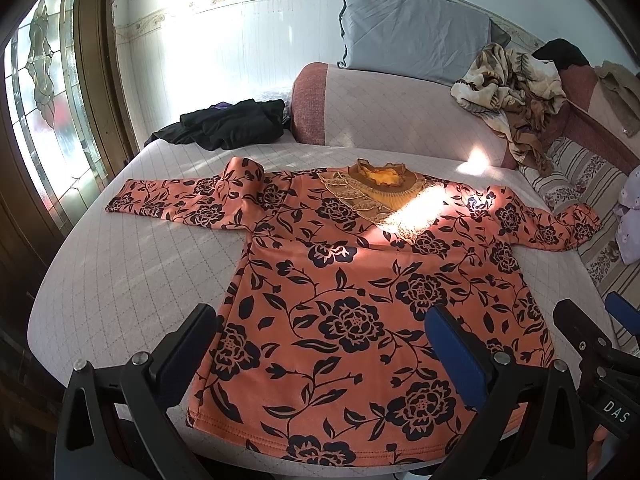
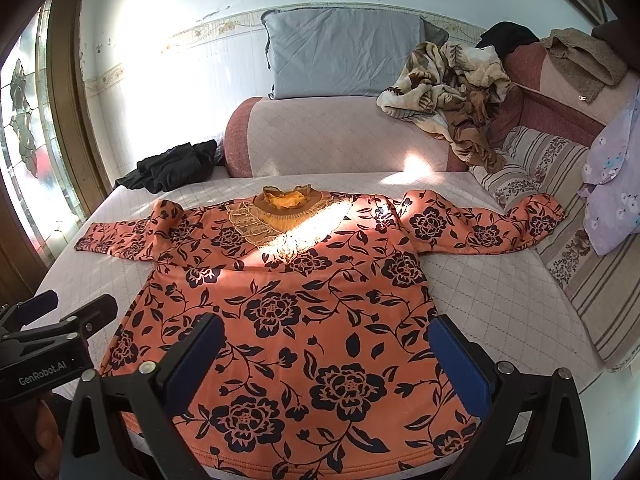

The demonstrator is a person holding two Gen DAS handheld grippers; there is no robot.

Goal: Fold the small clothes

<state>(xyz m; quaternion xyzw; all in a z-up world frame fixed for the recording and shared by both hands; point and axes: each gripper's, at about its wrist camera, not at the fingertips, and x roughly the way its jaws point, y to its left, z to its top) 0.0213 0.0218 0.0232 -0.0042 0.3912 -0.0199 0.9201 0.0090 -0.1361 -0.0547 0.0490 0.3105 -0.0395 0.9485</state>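
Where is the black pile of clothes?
The black clothes lie at the far left corner of the bed, beside the window, behind the orange flowered top and left of the pink bolster.

Top (image 1: 360, 280) on bed (image 1: 120, 272) — pillow (image 1: 412, 36) behind

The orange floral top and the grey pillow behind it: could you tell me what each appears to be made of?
The orange floral top looks like a thick, soft knit with a matte printed face, possibly fleece-lined; its stitched hem lies plump. Its collar seems ribbed knit with lace-like trim. The grey pillow appears to be smooth woven cotton or similar, finely creased.
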